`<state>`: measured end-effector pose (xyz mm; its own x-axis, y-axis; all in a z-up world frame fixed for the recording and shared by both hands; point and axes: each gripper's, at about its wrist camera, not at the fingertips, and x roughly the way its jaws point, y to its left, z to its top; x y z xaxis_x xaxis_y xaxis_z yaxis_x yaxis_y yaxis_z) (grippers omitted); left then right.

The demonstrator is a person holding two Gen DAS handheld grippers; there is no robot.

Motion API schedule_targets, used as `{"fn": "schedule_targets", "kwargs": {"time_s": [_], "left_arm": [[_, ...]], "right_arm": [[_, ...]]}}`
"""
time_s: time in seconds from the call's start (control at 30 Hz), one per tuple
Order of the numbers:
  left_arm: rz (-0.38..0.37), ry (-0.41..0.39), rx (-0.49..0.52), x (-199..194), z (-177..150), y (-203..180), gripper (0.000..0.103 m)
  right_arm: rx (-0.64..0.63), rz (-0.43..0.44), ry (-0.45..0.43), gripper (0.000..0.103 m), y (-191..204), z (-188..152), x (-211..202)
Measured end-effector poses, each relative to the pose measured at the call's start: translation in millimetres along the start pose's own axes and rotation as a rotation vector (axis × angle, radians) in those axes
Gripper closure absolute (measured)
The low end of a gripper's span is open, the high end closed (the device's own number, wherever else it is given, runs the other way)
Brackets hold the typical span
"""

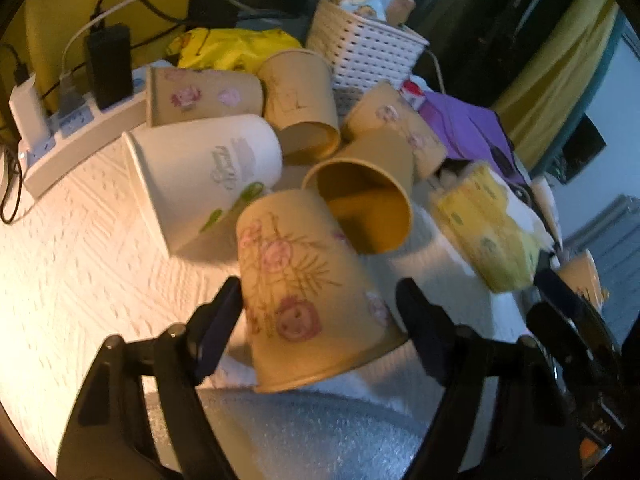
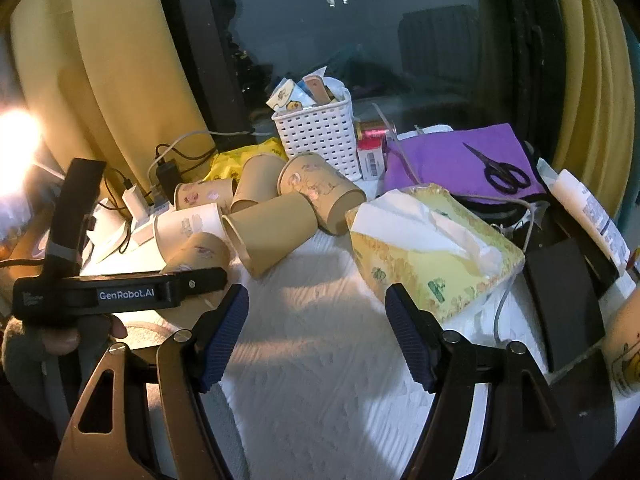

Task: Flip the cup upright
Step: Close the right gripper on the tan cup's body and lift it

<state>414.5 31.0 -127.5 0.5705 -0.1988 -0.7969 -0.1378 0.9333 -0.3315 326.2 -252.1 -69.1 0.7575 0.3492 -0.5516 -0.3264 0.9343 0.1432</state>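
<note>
A tan paper cup with pink flowers (image 1: 308,300) lies tilted, rim toward the camera, between the fingers of my left gripper (image 1: 320,320). The left pad touches its side; the right pad is beside its rim, so the jaws look closed on it. Behind it lie several more tipped cups, among them a plain tan one (image 1: 364,204) and a white one (image 1: 204,176). In the right wrist view the held cup (image 2: 198,254) shows behind the left gripper's body. My right gripper (image 2: 316,328) is open and empty above the white cloth (image 2: 320,380).
A white power strip (image 1: 60,140) with chargers lies at the left. A white basket (image 2: 320,140), a yellow tissue pack (image 2: 432,256), purple cloth with scissors (image 2: 500,168) and a black block (image 2: 564,300) crowd the back and right.
</note>
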Motion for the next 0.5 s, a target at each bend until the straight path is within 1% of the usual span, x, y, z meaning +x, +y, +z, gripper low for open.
{"fn": "schedule_targets", "kwargs": {"time_s": [0.13,0.3,0.4,0.5], "left_arm": [[-0.026,0.02,0.081,-9,-4,-6,0.028],[-0.086,0.044,0.134,-26,-17,-13,0.028],[-0.128,0.044,0.169,-37,-22,-20,0.028],[-0.151,0.036,0.226,-55,-34,-29,0.028]], "right_arm": [[0.008,0.0,0.003,0.029,2,-4,-5],[0.009,0.001,0.002,0.029,9,-8,-14],[0.001,-0.001,0.001,0.029,13,-10,-21],[-0.003,-0.006,0.001,0.029,18,-14,-30]]}}
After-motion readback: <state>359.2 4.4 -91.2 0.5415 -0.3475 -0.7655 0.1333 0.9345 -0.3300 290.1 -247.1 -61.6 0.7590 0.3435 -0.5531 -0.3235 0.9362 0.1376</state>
